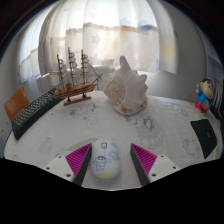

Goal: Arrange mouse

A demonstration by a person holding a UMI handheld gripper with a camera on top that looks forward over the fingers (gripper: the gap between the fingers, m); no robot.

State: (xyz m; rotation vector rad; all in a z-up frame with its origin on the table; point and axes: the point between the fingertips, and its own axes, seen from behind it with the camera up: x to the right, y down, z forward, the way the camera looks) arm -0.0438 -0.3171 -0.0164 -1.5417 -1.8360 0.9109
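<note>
A white mouse (104,160) with a small cartoon figure printed on it lies on the white marbled table (150,125). It sits between the fingers of my gripper (112,158). The left pink pad (78,158) is close against the mouse's side, and the right pad (147,160) stands apart from it with a clear gap. The gripper is open, and the mouse rests on the table.
A black keyboard (35,110) lies at the left, with an orange thing (15,103) beyond it. A model sailing ship (75,78) and a large conch shell (125,88) stand further back. A small figurine (205,97) and a black object (205,135) are at the right.
</note>
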